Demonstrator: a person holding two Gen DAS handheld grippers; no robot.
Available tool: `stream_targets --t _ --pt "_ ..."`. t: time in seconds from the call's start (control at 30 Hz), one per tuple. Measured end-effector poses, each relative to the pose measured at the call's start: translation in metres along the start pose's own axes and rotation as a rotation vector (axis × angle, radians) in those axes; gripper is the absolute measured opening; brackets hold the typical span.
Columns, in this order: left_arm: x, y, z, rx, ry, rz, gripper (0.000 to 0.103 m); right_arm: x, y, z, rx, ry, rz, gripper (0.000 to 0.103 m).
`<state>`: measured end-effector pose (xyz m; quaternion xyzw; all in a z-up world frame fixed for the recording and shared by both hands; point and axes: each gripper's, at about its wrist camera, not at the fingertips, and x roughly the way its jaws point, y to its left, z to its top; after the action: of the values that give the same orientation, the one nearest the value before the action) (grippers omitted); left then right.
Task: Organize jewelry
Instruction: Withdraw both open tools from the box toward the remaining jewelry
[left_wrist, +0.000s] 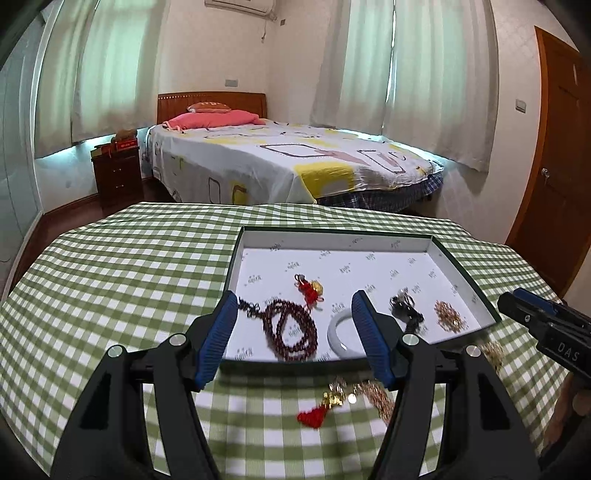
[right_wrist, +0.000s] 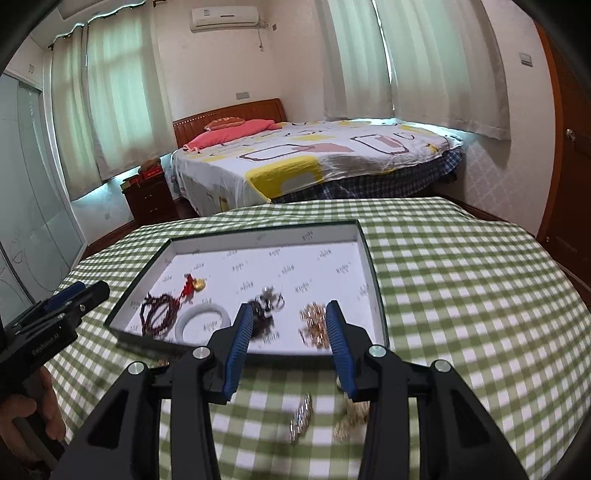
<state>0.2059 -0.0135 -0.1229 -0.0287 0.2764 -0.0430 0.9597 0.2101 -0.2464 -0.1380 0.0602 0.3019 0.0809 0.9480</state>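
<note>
A shallow box tray (left_wrist: 251, 236) (right_wrist: 369, 258) with a white printed lining lies on the checked table. Inside lie a dark red bead necklace (left_wrist: 295, 328) (right_wrist: 159, 314), a red-and-gold charm (left_wrist: 310, 290) (right_wrist: 192, 286), a white bangle (left_wrist: 341, 332) (right_wrist: 203, 321), a dark trinket (left_wrist: 404, 308) (right_wrist: 264, 306) and a gold chain pile (left_wrist: 448, 315) (right_wrist: 314, 323). On the cloth before the tray lie a red tassel charm (left_wrist: 321, 410), a gold chain (left_wrist: 378, 397) (right_wrist: 351, 417) and a silver bracelet (right_wrist: 301, 417). My left gripper (left_wrist: 293, 306) (right_wrist: 88, 291) is open and empty above the tray's near edge. My right gripper (right_wrist: 290, 314) (left_wrist: 517, 299) is open and empty.
The table wears a green-and-white checked cloth (left_wrist: 129, 277) (right_wrist: 461, 277). Behind it stands a bed (left_wrist: 288, 162) with a patterned sheet, a dark nightstand (left_wrist: 118, 177) at left and a wooden door (left_wrist: 554, 166) at right. Curtains cover the windows.
</note>
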Motion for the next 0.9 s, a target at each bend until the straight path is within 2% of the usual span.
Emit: stream_targets --t 0.53,0.9 --pt "-0.044 -0.010 -0.050 0.033 0.027 0.018 0.063 -0.029 0.005 -0.056 -0.021 0.037 -0.010 0.042" --pt "-0.046 -0.002 -0.059 0.017 0.053 0.036 0.063 -0.022 0.005 -0.064 -0.015 0.060 -0.009 0.042"
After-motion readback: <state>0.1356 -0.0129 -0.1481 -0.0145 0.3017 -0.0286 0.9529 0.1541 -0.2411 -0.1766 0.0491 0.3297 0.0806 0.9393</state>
